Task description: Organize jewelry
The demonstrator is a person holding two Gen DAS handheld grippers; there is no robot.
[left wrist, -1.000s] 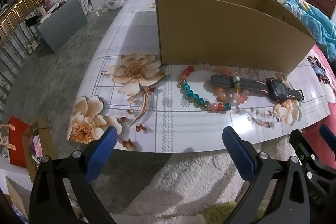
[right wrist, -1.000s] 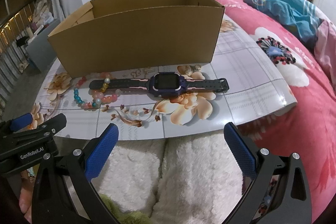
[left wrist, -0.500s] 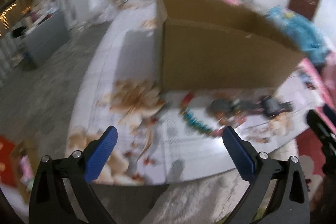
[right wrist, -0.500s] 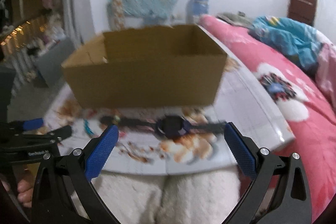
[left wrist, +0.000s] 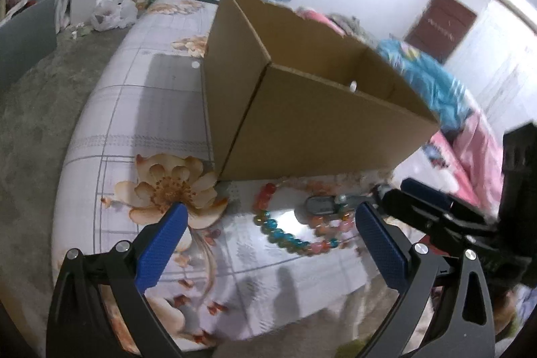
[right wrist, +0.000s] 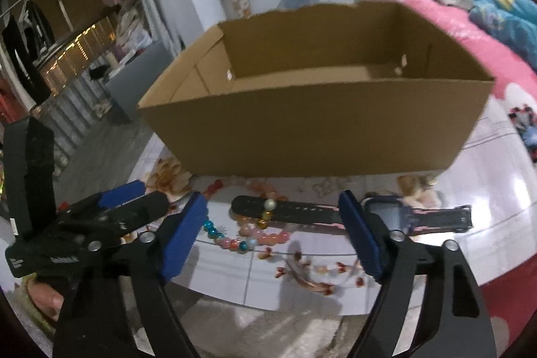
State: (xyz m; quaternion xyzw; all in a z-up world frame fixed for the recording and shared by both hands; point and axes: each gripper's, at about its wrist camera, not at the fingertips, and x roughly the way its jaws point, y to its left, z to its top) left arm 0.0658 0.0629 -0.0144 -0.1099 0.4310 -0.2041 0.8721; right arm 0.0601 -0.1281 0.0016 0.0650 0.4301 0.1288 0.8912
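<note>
Both grippers, left point(left wrist: 268, 244) and right point(right wrist: 272, 230), had moved in from the desk point(left wrist: 141, 109) edge within the last second and hung over the jewelry, jaws wide and empty, so a pickup looked close. Bracelet point(right wrist: 250, 234) and watch point(right wrist: 386, 215) lay on the desk before the box point(right wrist: 315, 136), bracelet overlapping the strap. Its visible inside looked bare.

bracelet point(right wrist: 248, 232) left of watch point(right wrist: 386, 215), box point(right wrist: 315, 130) behind
</note>
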